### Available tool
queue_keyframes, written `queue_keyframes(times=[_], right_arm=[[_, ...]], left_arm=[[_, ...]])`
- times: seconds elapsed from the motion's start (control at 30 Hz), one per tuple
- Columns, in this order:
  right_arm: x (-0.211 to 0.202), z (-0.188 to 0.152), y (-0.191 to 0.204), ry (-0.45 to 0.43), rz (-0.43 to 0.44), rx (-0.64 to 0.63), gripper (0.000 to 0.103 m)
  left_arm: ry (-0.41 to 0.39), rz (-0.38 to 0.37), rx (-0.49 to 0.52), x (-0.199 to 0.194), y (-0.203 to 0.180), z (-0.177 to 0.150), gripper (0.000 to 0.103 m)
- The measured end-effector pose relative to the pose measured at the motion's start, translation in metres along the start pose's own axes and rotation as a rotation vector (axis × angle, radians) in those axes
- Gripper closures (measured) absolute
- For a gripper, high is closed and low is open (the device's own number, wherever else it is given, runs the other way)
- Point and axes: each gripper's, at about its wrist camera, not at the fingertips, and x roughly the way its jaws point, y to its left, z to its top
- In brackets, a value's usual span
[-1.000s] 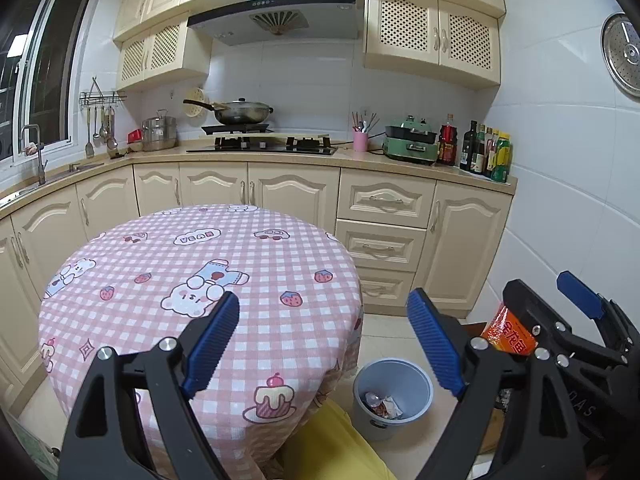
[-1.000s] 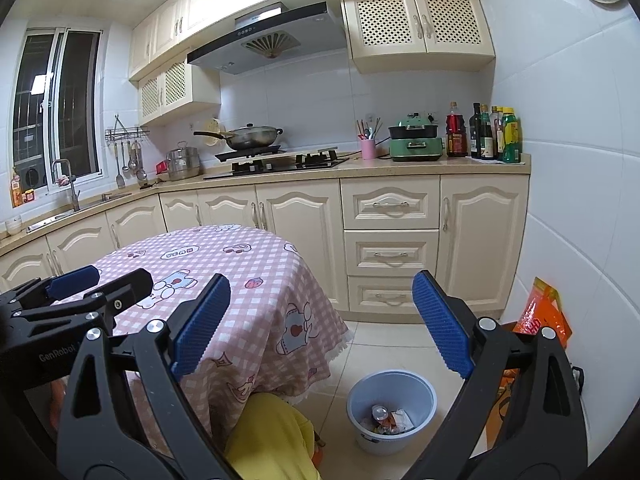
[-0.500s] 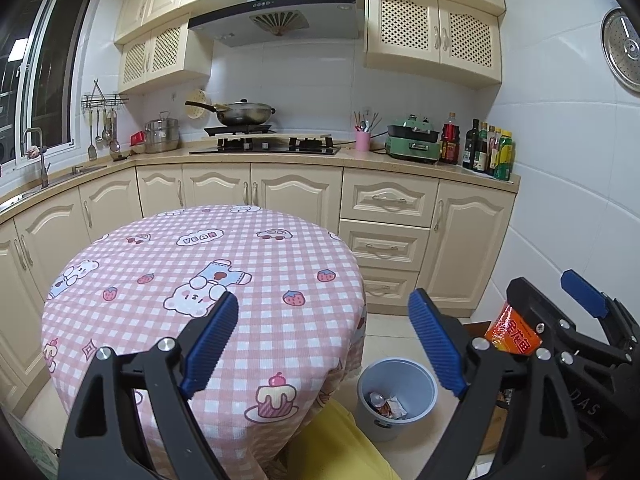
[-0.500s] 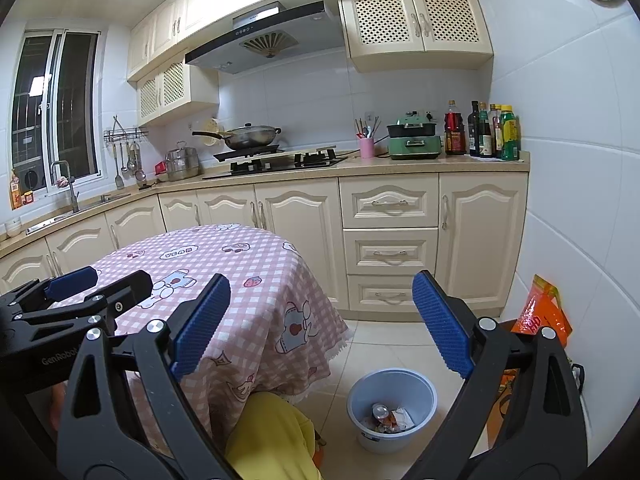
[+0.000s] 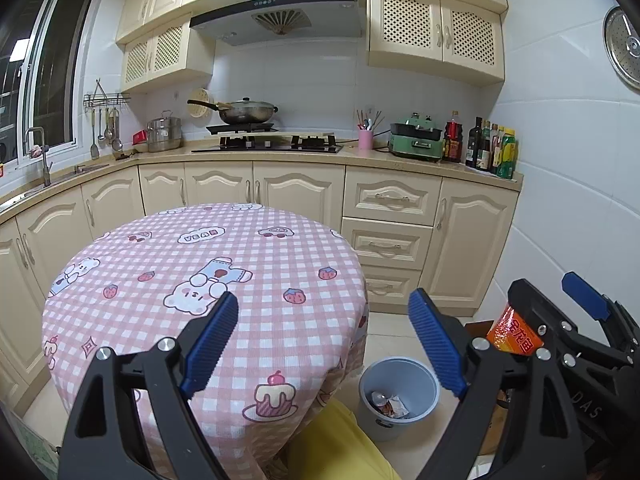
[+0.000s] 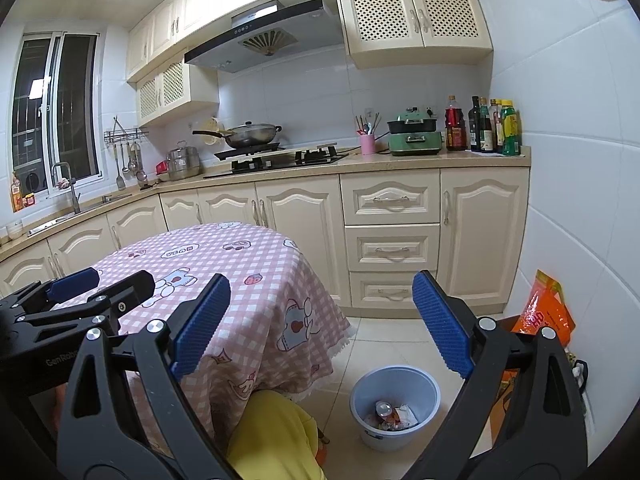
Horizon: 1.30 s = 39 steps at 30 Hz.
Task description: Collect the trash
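Cream cabinets (image 5: 296, 192), white tiled walls (image 5: 568, 168), dark window (image 5: 52, 76), pale floor tiles (image 6: 384, 344).

I'm in a home kitchen: cream cabinets (image 5: 296, 188) run under a gas hob (image 5: 276, 144) bearing a wok (image 5: 248, 111), range hood (image 5: 280, 16) above it, sink tap (image 5: 40, 152) left of it.

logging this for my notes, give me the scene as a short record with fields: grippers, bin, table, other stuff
left gripper: open, nothing between its pads
right gripper: open, nothing between its pads
bin: pale blue, on the floor beside the table, upright, holds a can and wrappers
table: round, pink checked cloth, no trash visible on top
orange bag: on the floor against the right wall
yellow object: low beside the table, unclear what it is
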Motion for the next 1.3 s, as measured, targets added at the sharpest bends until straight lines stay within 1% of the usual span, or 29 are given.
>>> queue_keyframes(times=[1.3], right_arm=[[-0.0058,-0.0015,-0.001,0.007,-0.022,-0.007,0.012]], left_arm=[[-0.002,-0.007,-0.001,0.0002,0.0033,-0.0026,0.018]])
